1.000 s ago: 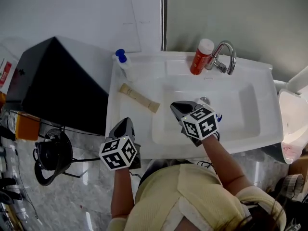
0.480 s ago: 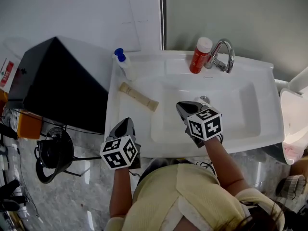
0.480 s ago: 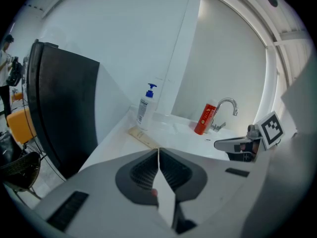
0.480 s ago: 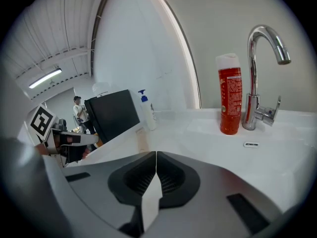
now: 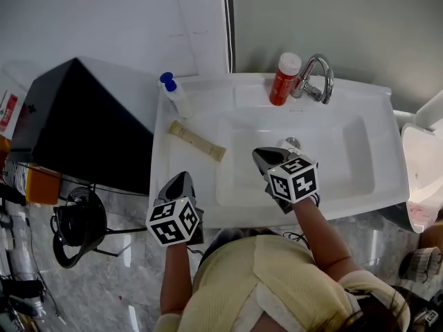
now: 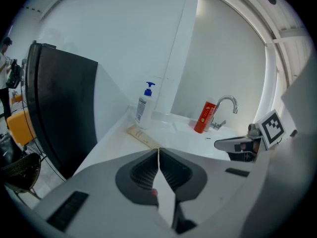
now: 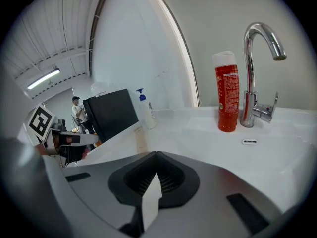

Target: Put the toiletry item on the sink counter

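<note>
Two grippers, both empty. Black cabinet [image 5: 76, 123], left of frame. White sink [image 5: 374, 116], centre. Left gripper [image 5: 181, 178], lower centre-left, jaws pressed together on nothing. Right gripper [image 5: 257, 155], over the basin, likewise closed. Red bottle [image 5: 284, 80], top centre. Pump bottle [image 5: 174, 97], upper left. Tan tube [image 5: 197, 141], flat on the tabletop left of the basin, apparently placed. Risk: a careless sweep could roll it into the basin.
</note>
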Tool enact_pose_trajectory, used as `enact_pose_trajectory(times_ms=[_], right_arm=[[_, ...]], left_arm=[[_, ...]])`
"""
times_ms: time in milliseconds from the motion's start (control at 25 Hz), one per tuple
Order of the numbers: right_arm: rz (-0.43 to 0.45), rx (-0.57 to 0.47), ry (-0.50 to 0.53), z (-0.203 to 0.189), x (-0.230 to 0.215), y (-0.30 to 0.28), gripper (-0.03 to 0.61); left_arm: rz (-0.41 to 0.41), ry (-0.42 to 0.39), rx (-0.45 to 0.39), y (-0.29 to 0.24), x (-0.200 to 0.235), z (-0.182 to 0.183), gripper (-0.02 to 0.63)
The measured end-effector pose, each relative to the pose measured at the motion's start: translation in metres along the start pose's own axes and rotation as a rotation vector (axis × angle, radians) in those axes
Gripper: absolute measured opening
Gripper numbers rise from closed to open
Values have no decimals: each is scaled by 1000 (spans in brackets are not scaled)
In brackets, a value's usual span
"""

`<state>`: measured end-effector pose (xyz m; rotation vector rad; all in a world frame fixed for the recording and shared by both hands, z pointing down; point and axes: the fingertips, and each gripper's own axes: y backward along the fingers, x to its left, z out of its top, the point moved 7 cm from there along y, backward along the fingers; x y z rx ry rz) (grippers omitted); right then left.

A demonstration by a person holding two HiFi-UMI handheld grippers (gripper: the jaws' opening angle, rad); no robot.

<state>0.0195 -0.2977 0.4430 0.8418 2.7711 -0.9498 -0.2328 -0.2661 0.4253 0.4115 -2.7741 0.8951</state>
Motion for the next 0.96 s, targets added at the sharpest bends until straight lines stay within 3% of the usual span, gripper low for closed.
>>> enact_pose_trajectory(times_ms=[960], right_arm=[[20, 15, 12, 9, 0, -17, 26]], left_arm=[[-5, 26, -22, -3, 4, 5, 43]])
